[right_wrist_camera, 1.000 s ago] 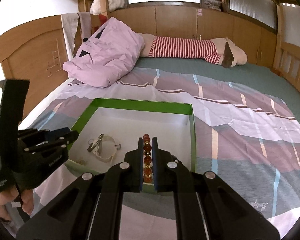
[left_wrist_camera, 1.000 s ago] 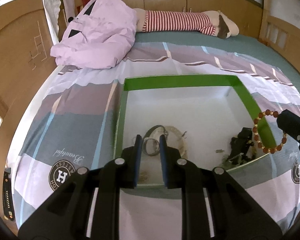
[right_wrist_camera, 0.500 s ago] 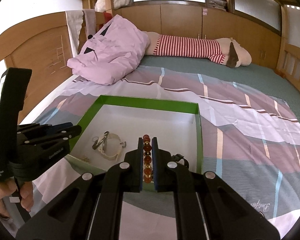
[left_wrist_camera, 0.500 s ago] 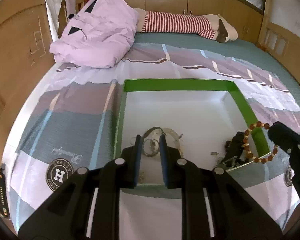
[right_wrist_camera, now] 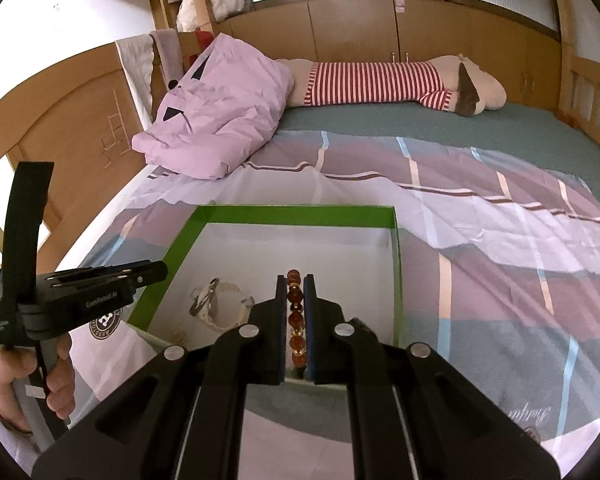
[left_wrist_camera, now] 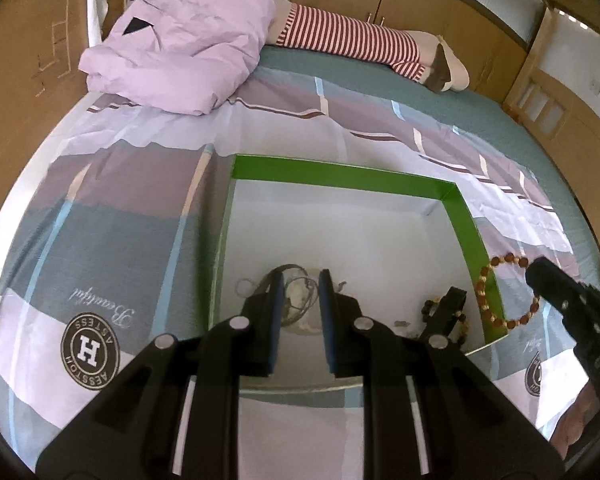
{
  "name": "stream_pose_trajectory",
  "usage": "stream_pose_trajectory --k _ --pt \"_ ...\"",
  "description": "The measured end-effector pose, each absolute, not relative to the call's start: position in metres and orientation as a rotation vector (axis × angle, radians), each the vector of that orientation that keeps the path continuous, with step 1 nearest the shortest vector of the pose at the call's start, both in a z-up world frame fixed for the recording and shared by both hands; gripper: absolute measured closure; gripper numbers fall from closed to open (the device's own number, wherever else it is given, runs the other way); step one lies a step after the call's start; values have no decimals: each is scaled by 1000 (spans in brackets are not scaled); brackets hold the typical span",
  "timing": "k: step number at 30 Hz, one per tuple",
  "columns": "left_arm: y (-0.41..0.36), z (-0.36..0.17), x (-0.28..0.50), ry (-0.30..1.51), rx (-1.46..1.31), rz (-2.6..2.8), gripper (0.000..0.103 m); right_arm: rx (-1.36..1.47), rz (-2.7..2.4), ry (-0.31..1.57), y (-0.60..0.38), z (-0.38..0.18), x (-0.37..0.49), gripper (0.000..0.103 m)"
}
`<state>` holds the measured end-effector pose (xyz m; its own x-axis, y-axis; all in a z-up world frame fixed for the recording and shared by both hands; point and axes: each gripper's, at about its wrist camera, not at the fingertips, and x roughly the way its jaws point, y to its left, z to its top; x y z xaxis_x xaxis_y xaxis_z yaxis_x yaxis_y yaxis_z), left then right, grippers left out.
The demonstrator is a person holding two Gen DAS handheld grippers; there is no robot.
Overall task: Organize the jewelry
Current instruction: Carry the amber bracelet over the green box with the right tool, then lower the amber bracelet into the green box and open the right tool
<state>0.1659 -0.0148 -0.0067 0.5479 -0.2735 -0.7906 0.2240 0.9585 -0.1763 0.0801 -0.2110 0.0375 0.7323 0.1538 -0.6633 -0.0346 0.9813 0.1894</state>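
Nearest, in the right wrist view: right gripper clamped tight on a bracelet of reddish-brown beads, only one run of beads visible between the blue pads, rest of the loop cut off there. In the left wrist view: the same loop hanging off the gripper tip at the near right corner of the green-rimmed box, whether over the rim or just outside hard to tell. Left gripper narrowly parted, nothing clearly pinched; behind its fingertips, inside the white box floor, a tangle of thin metal and pale jewelry, partly hidden and too blurred to separate. Near the box's right wall, a dark clip-like piece, shape unclear. Far left in the right view, a hand gripping the left tool's handle. Beyond, a patterned bedsheet, a lilac pillow, a striped plush toy.
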Motion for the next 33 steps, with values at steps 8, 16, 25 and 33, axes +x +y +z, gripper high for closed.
stream_pose_trajectory --k 8,16,25,33 --pt "-18 -18 185 985 -38 -263 86 206 130 800 -214 24 118 95" --pt "-25 -23 208 993 -11 -245 86 216 115 860 -213 0 151 95" --pt "-50 -39 203 1004 84 -248 86 180 104 927 -201 -22 154 95" --pt "-54 -46 202 999 125 -229 86 138 76 921 -199 -21 153 95"
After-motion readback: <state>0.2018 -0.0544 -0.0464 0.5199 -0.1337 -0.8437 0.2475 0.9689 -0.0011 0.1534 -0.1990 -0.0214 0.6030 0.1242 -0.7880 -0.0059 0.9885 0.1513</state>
